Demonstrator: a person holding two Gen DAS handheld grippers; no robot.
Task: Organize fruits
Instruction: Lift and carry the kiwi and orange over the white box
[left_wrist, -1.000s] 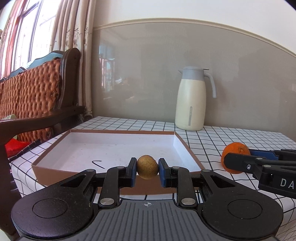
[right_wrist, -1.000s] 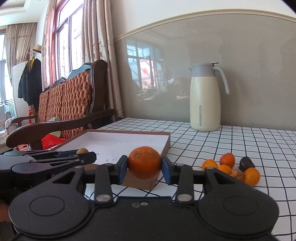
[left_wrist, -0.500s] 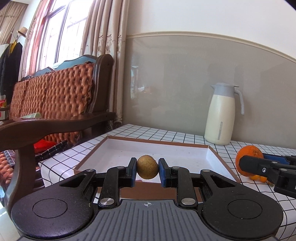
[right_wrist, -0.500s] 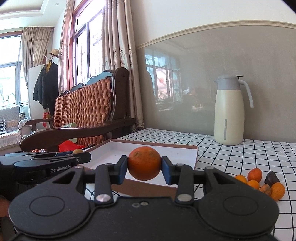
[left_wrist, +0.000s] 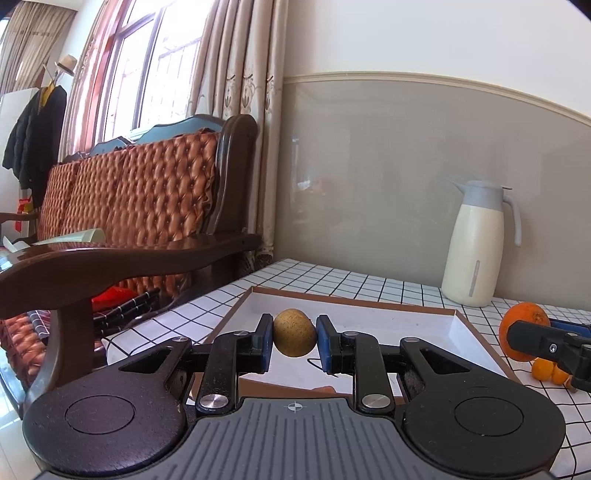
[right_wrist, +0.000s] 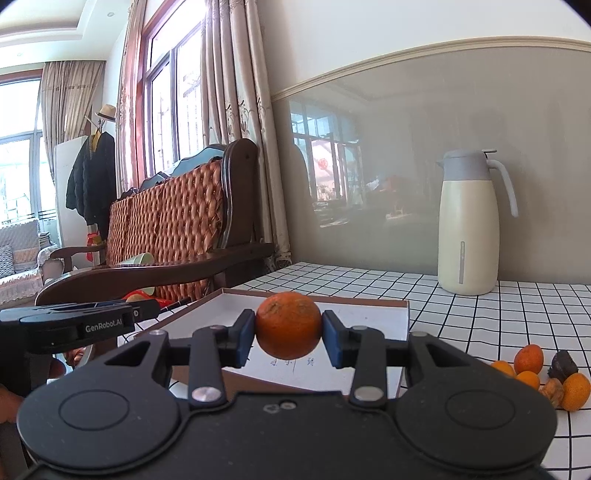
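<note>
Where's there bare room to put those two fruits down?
The white floor of the shallow box looks bare, as does the checked tablecloth between box and jug. It is crowded at the small fruit pile on the right.

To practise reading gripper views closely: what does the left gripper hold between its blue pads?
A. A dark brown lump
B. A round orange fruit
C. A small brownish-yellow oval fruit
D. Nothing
C: in the left wrist view the left gripper is clamped on the small brownish-yellow oval fruit, above the shallow white cardboard tray.
</note>
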